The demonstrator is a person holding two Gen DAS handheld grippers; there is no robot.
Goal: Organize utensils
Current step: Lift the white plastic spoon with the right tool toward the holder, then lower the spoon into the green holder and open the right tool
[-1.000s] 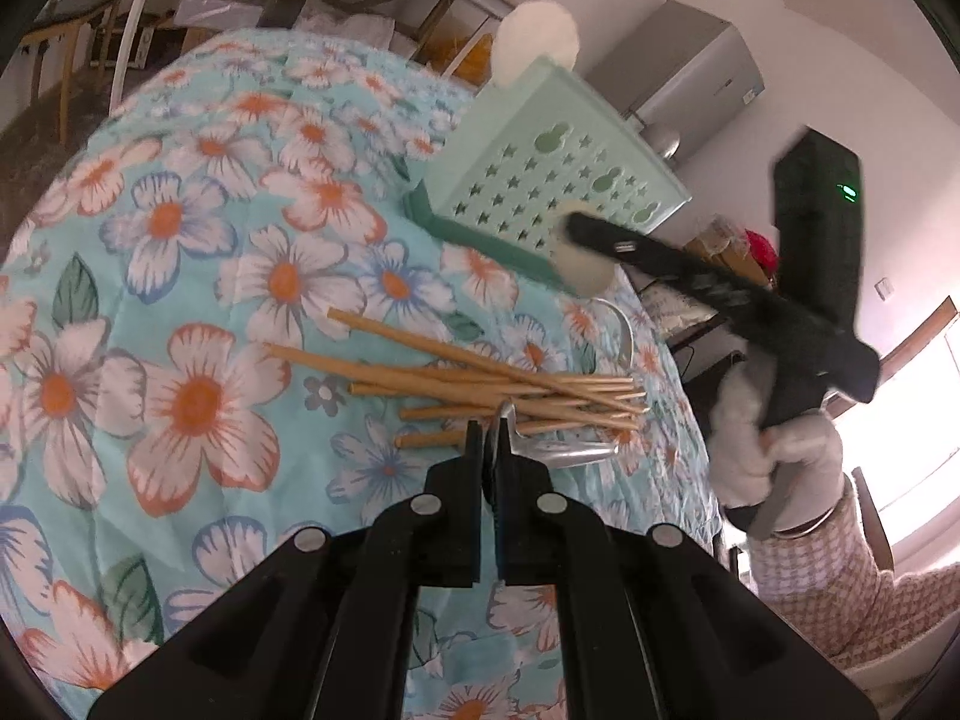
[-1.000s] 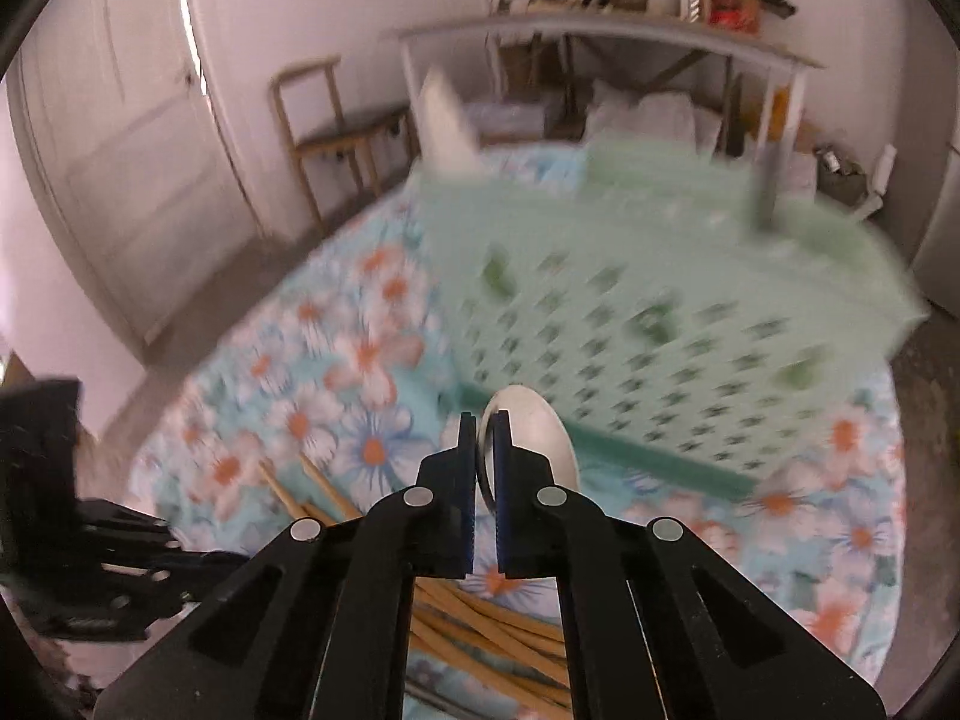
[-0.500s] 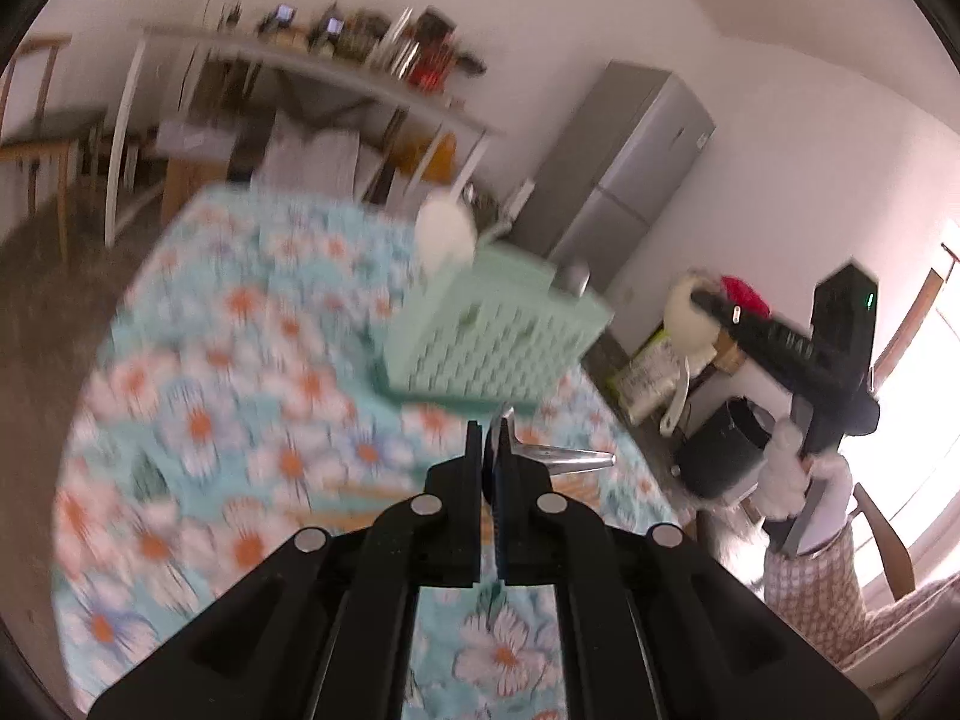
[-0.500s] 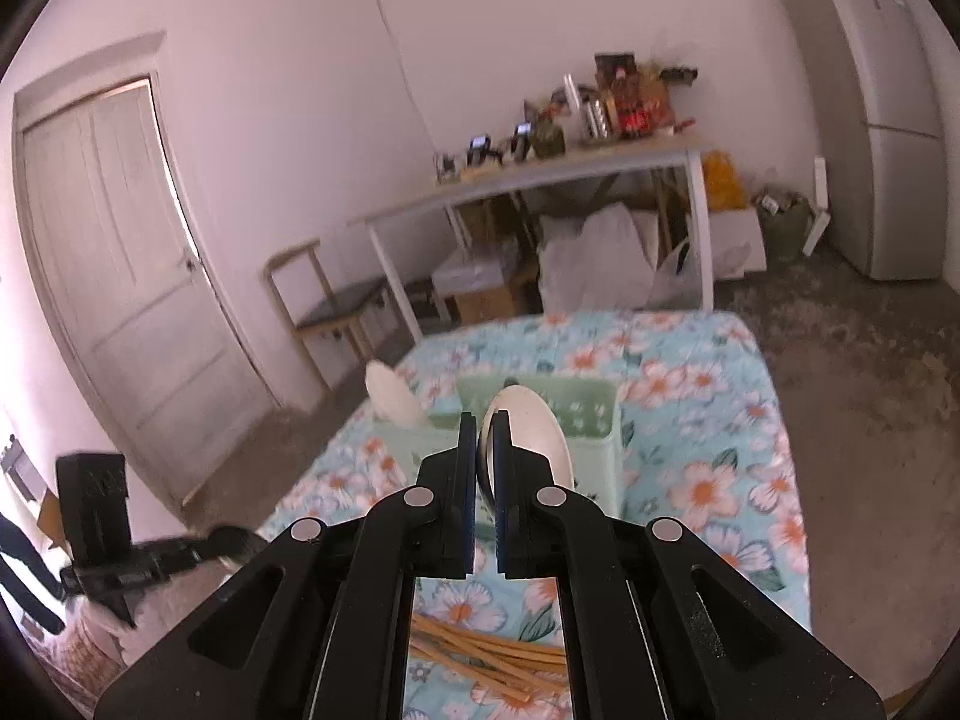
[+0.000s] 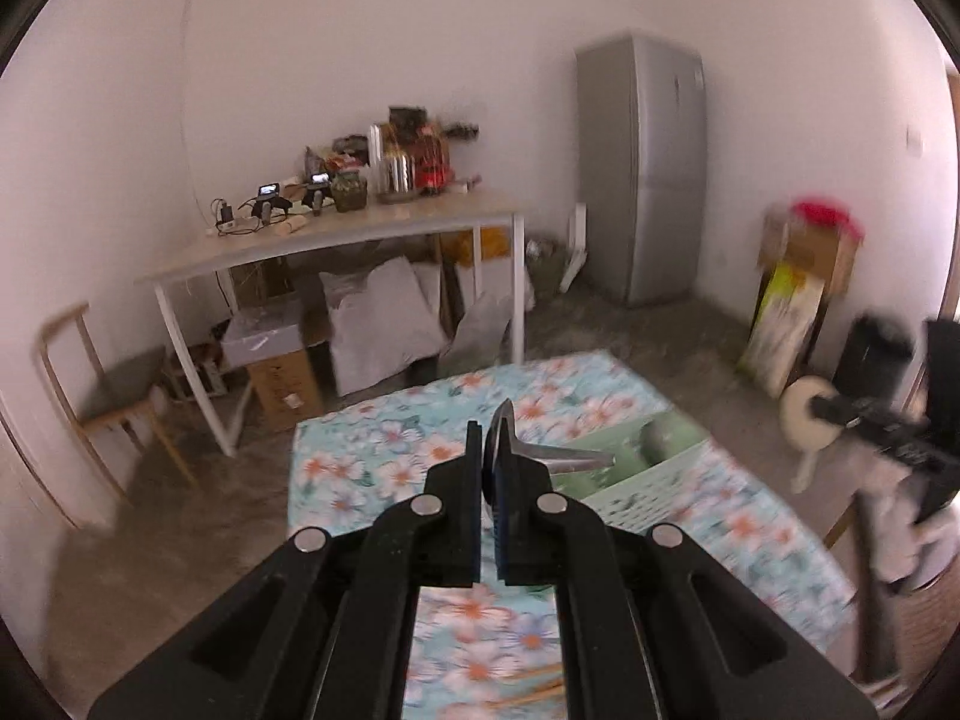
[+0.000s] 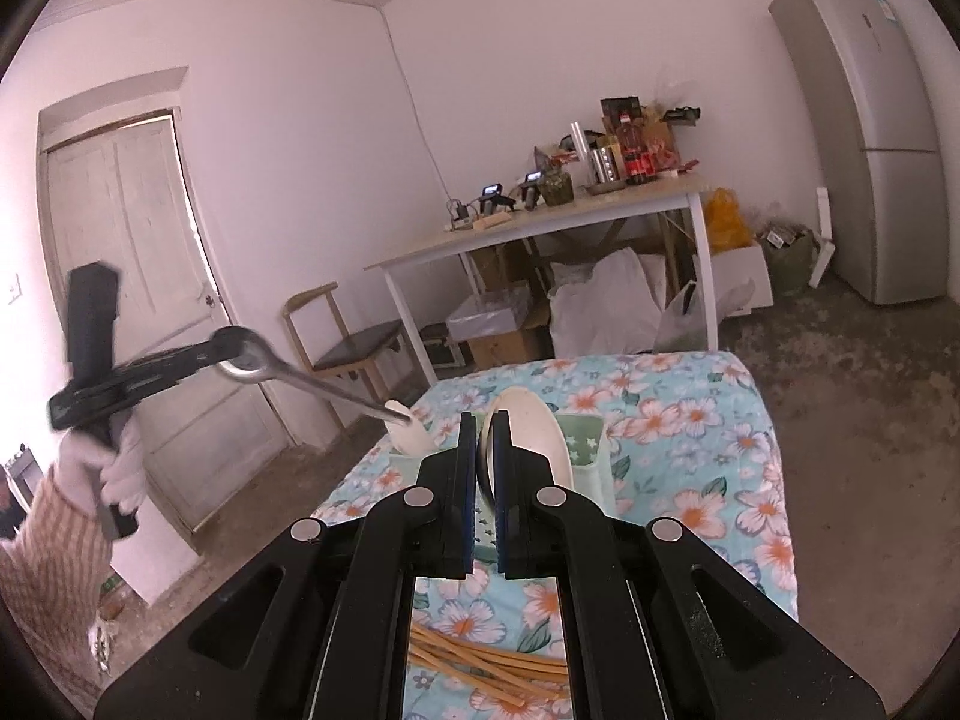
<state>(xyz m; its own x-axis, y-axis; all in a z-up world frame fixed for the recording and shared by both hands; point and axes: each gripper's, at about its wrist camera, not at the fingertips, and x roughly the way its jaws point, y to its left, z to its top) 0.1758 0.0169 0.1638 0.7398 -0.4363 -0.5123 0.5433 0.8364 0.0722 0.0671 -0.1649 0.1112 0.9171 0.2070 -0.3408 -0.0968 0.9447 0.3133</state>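
Chopsticks [image 6: 486, 666] lie loose on the floral bench [image 6: 708, 480] nearest the camera. Left tool [image 5: 489, 498] is clamped tight on a metal spoon [image 5: 558, 455], held aloft; right tool [image 6: 486, 468] pinches a white spoon [image 6: 528, 432]. Beyond sits the green basket [image 5: 654, 489]. No readable writing anywhere. Far back: cluttered white table [image 6: 540, 228], grey fridge [image 5: 645, 174].

grey fridge [image 6: 868, 138], cluttered white table [image 6: 558, 227], wooden chair [image 6: 342, 343], white door [image 6: 144, 276], perhaps cardboard boxes [image 5: 804, 252]
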